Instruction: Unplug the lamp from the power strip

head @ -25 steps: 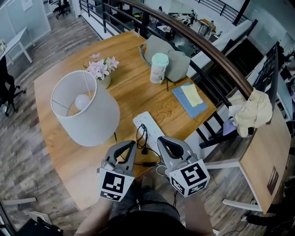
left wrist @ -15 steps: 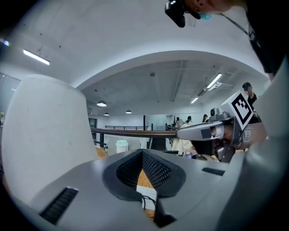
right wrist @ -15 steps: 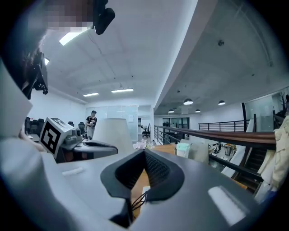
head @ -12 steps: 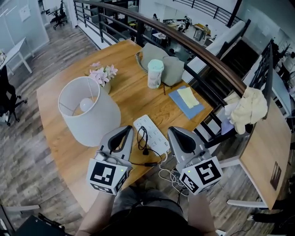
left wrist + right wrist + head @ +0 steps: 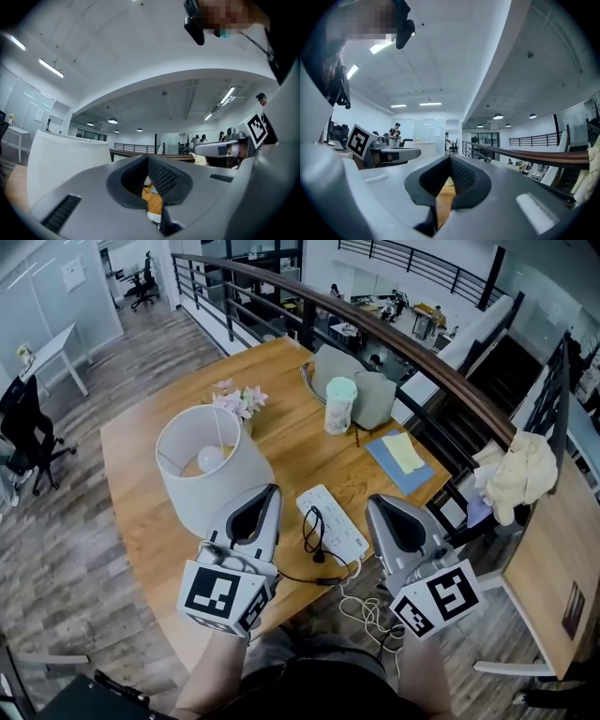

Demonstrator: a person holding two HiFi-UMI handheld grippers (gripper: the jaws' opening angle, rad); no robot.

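The lamp (image 5: 212,471), with a white shade and a bare bulb inside, stands on the wooden table (image 5: 141,521). To its right lies the white power strip (image 5: 336,524), with a black cord (image 5: 312,525) looped over it and a black plug (image 5: 320,557) at its near edge. Whether that plug sits in a socket is unclear. My left gripper (image 5: 271,492) hovers shut and empty above the lamp's base side. My right gripper (image 5: 374,502) hovers shut and empty to the right of the strip. In the left gripper view the lamp shade (image 5: 61,152) fills the left side.
A vase of pink flowers (image 5: 240,400), a green-lidded cup (image 5: 340,406), a grey bag (image 5: 366,392) and a blue notebook (image 5: 405,462) sit farther back. White cable (image 5: 364,607) hangs off the near table edge. A railing (image 5: 441,371) runs behind the table.
The head view has swung, so the table sits further right in the picture. Both grippers have stayed shut and empty and now stand a little wider apart, either side of the strip.
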